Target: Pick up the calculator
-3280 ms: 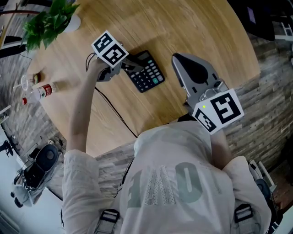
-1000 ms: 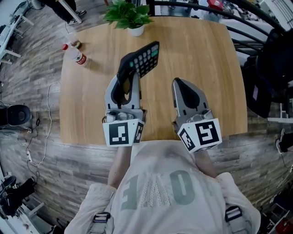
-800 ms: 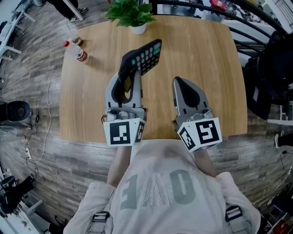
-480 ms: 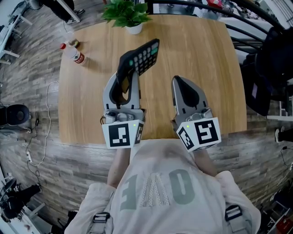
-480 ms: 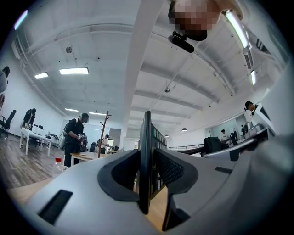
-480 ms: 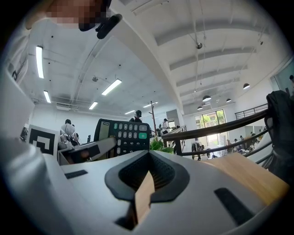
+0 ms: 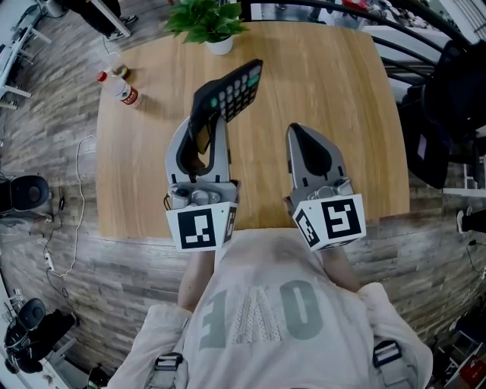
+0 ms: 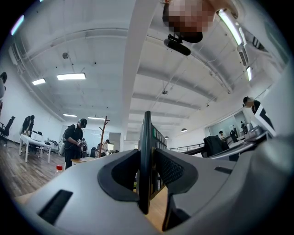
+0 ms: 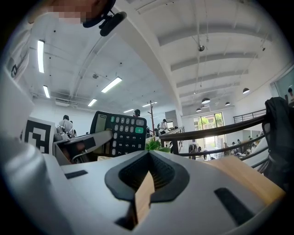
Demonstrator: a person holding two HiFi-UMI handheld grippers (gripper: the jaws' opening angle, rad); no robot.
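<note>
The black calculator [image 7: 237,87] is up off the wooden table [image 7: 342,83], tilted with its keys facing up and to the right. My left gripper [image 7: 209,120] is shut on its lower end. In the left gripper view the calculator [image 8: 146,133] stands edge-on between the two pads, and the left gripper [image 8: 147,160] clamps it from both sides. My right gripper [image 7: 298,133] hovers over the table to the right of it, shut with nothing in it. From the right gripper [image 9: 148,158] view, the calculator [image 9: 120,135] shows its keypad at the left.
A potted plant [image 7: 206,23] stands at the table's far edge, behind the calculator. A small bottle with a red cap [image 7: 118,85] lies near the far left corner. A black bag [image 7: 448,114] sits beyond the table's right side. The near table edge runs just under both grippers.
In the oldest frame the calculator lay flat on the table with the left gripper at it; now it hangs lifted in that gripper. Over the last second both grippers have hardly moved.
</note>
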